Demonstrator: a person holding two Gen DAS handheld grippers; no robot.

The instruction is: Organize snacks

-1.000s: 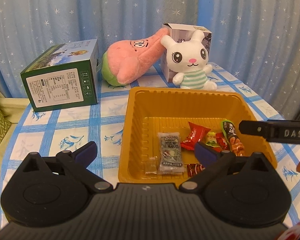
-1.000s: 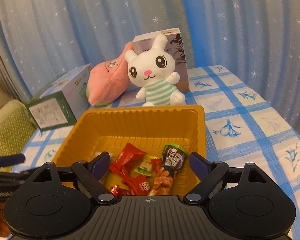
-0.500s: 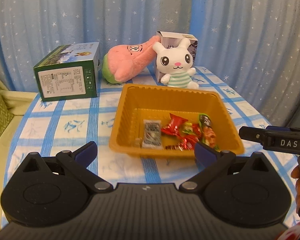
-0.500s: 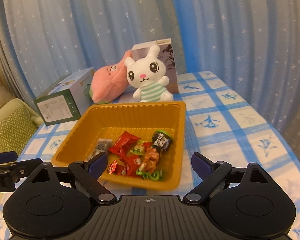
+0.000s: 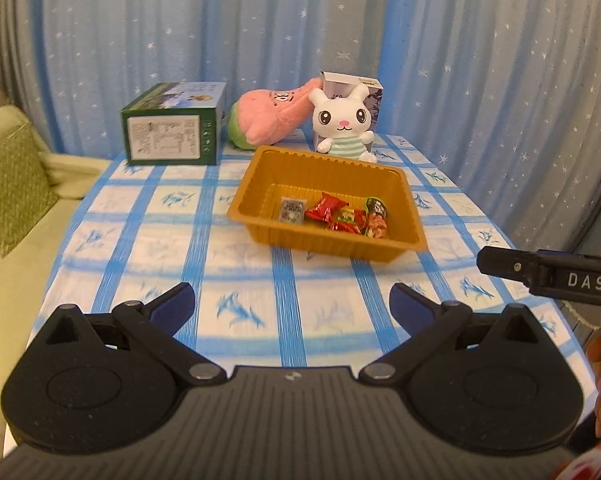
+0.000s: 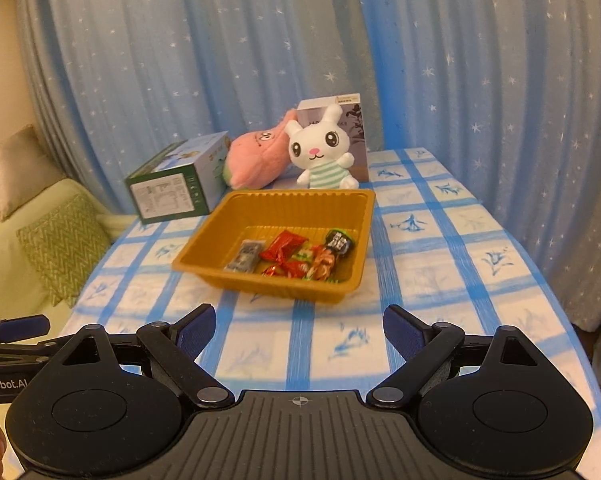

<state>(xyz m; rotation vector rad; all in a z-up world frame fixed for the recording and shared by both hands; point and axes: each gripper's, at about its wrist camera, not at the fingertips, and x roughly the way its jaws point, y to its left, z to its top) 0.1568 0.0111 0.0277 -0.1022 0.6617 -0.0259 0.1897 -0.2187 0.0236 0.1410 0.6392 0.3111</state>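
- Left tongs (image 5: 291, 304): blue-padded fingers spread wide, nothing between them; below them only the blue-and-white checked tabletop (image 5: 140, 240)
- Right tongs (image 6: 299, 330): likewise wide apart and empty, over bare cloth
- Task items: the wrapped snacks (image 6: 296, 256) lie together in the near half of the shallow mustard-yellow plastic tray (image 6: 292, 202); none seen loose on the cloth in either view
- Key relation: tray sits ahead of both tongs, well apart from the fingertips; in the left wrist view it lies ahead and right of centre, in the right wrist view ahead and a little left, so it is roughly between the two hands, with neither clearly nearer (judgement)
- Tray long axis runs roughly across both views; the snack row follows that same axis
- Count, tray contents: one grey-silver flat sachet (image 6: 244, 258), one larger red packet (image 6: 283, 245), one green-topped dark tube-shaped packet (image 6: 339, 241), one orange patterned packet (image 6: 322, 267), plus several small red and green wrapped sweets (too bunched to count)
- Count, other: two cardboard boxes – green lying flat (image 6: 172, 184), pale upright (image 6: 332, 116); two plush toys – pink (image 6: 256, 156), white rabbit (image 6: 320, 148)
- Judgement: sorting appears done, with no reach needed unless an unseen item remains
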